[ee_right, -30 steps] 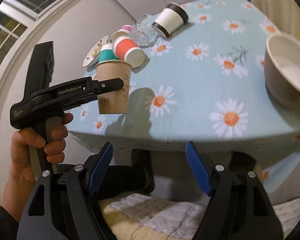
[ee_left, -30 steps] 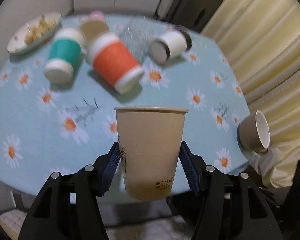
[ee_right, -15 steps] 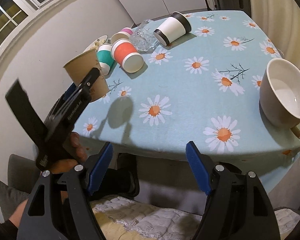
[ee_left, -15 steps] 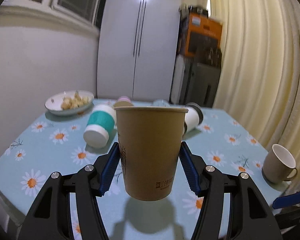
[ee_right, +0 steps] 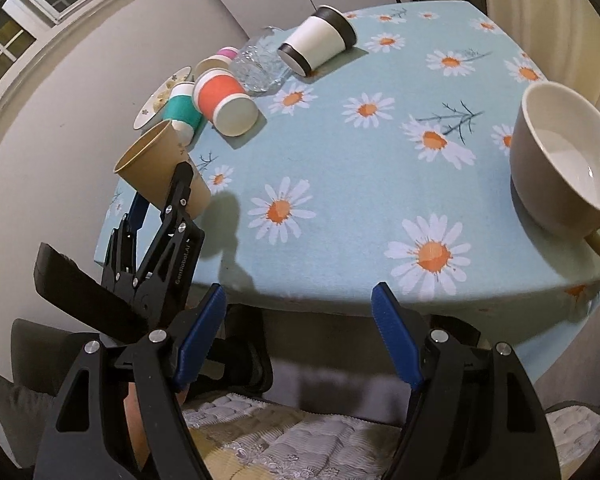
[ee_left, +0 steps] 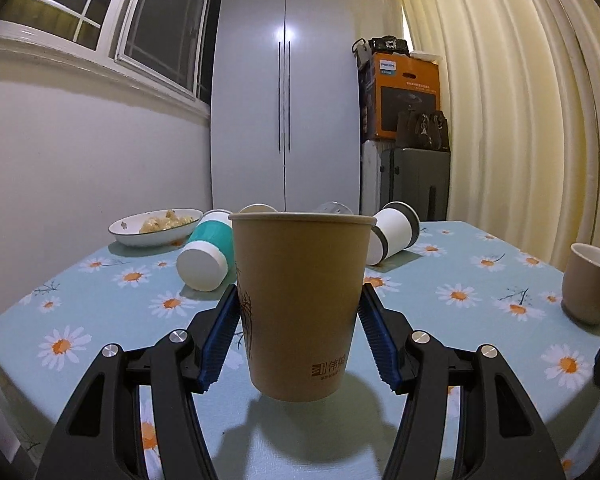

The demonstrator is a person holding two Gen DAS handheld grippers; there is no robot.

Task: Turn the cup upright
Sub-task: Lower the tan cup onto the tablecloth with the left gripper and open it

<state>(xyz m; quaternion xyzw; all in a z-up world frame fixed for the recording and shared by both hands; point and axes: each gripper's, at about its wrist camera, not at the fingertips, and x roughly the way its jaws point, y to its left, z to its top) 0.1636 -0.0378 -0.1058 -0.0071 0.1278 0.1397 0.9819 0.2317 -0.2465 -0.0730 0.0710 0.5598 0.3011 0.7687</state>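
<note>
Pale blue daisy-print cloth covers the table [ee_left: 100,304], which stands before a tall white cupboard and cream curtains.

Blue ribbed pads [ee_left: 216,344] of the left gripper [ee_left: 296,340] press both flanks of the tan paper cup with brown printing [ee_left: 300,300], which is carried mouth-up. In the left wrist view it looks nearly plumb. Its base appears to hang just clear of the cloth near the table's front edge, over a soft shadow. From the right wrist view the same cup [ee_right: 160,164] leans a little, rim toward the wall.

The right gripper [ee_right: 300,340] holds nothing; its fingers are spread wide and it hangs off the near table edge, above a quilted seat.

Just behind the held cup lie a teal-sleeved white cup [ee_left: 208,256], an orange-sleeved white cup [ee_right: 224,100], a clear glass tumbler [ee_right: 260,64] and a white cup with a dark rim [ee_left: 392,232], all on their sides. A white plate of food [ee_left: 156,226] sits at the back left, and a beige ceramic mug [ee_left: 590,284] stands upright, well apart on the right.

The flip itself looks done, so the setting-down step is in hand. Next, I judge, the cup needs levelling, lowering until its base sits flat, then a slow release so the thin wall doesn't spring and tip.
</note>
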